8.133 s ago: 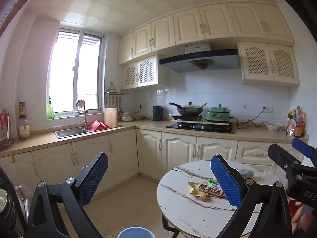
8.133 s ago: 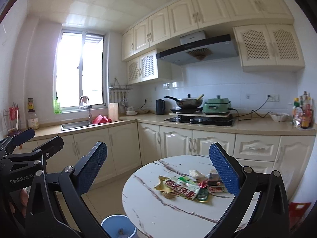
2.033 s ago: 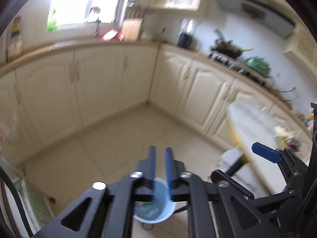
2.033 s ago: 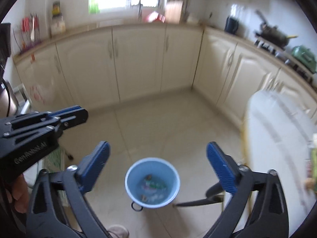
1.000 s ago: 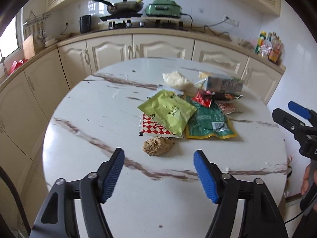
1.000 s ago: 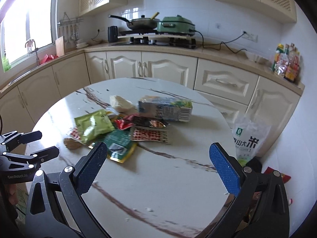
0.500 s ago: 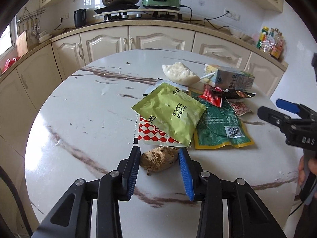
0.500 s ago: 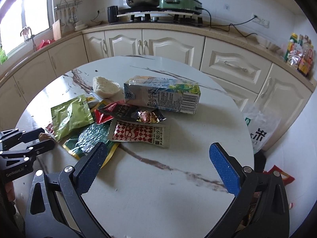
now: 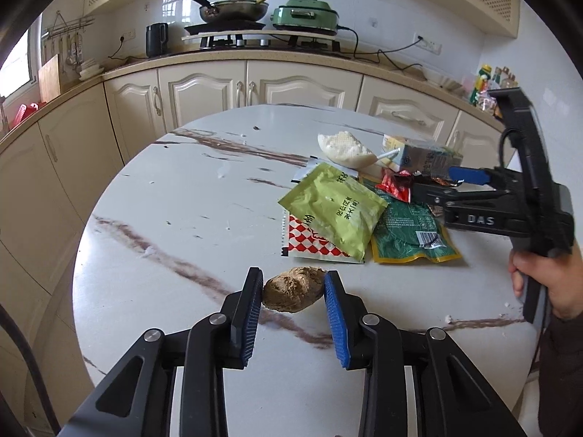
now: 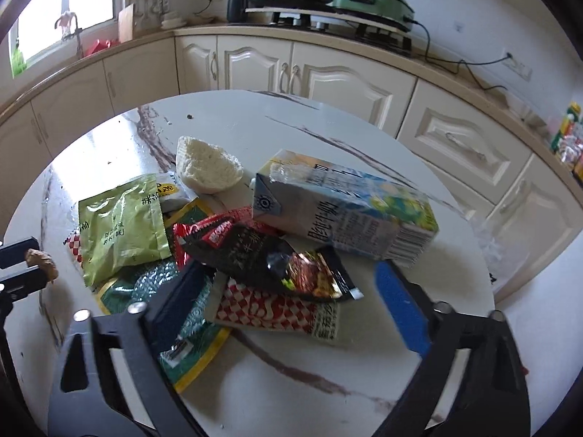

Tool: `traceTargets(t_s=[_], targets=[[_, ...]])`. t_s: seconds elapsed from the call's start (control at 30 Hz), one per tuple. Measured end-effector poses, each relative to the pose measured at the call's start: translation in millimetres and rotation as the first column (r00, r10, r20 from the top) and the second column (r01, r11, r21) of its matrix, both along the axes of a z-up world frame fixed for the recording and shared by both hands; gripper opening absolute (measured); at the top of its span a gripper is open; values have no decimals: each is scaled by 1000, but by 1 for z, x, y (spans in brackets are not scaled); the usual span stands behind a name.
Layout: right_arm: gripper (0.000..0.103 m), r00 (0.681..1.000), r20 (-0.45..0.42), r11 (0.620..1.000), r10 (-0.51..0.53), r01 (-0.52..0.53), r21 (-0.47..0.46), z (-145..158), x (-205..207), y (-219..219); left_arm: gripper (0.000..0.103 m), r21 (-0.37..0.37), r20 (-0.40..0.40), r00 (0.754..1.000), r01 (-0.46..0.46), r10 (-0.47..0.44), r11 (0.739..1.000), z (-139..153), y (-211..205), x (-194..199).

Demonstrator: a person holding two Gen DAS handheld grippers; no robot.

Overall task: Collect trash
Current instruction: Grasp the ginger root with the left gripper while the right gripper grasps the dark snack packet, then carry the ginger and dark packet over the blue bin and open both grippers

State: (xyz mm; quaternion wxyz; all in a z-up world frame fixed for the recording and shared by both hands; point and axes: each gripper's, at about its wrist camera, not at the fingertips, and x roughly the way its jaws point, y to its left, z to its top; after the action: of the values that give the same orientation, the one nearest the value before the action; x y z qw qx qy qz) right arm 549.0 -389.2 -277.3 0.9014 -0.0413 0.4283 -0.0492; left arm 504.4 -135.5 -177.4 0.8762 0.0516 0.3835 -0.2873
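A brown crumbly lump [image 9: 293, 289] lies on the round marble table [image 9: 182, 218]. My left gripper [image 9: 292, 277] is closing on it, and both blue pads touch its sides. Beyond it lies a pile of trash: a light green packet [image 9: 335, 207], a dark green packet [image 9: 408, 233], a milk carton [image 10: 342, 211] and a white bun piece [image 10: 207, 167]. My right gripper [image 10: 289, 280] hovers low over a dark snack wrapper [image 10: 269, 258] and a red-checked sachet [image 10: 277, 309]. Its jaws are closing and straddle both without pressing on them.
Cream cabinets [image 9: 204, 91] run behind the table under a counter with a wok [image 9: 229, 7], a green cooker [image 9: 306, 14] and a black kettle [image 9: 156, 38]. A hand [image 9: 546, 276] holds the right gripper at the table's right edge.
The left jaws have narrowed from wide apart to touching the brown lump. The right gripper has come forward and down over the wrapper pile, and its jaws have begun to narrow.
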Motion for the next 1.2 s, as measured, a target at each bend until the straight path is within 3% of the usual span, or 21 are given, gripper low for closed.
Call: traceTargets(t_s=[0.13,0.2,0.27,0.43,0.73,0.97,1.2], targets=[[64,1000,-16,1000,11,-12,-18,-3,10,2,30,-9,0,1000,-6,6,1000,3,6,-2],[31,999,-26,1000,26,-26,6,-4,13,2,30,-16,-6,1000,-7,7,1000,4,10,-3],[16,999,-26,998,41,-40,39,-4,13,0,30,-26,-14,1000,-8,7,1000,3,13,-4],[13,999,10,994,53,-54,90,8,-2,-2,30,-58,-23,1000,-6,4,998,10,21,-8],[13,987,129,984,97,-115,139,57,-39,25,30,-124,6,1000,-11,11,992,37,39,-32],[13,956,194,952,222,-256,169,90,-55,99,30,-170,46,996,-63,72,983,60,89,-58],[13,900,230,882,370,-418,216,97,-50,217,30,-192,56,976,-197,211,961,66,192,-78]])
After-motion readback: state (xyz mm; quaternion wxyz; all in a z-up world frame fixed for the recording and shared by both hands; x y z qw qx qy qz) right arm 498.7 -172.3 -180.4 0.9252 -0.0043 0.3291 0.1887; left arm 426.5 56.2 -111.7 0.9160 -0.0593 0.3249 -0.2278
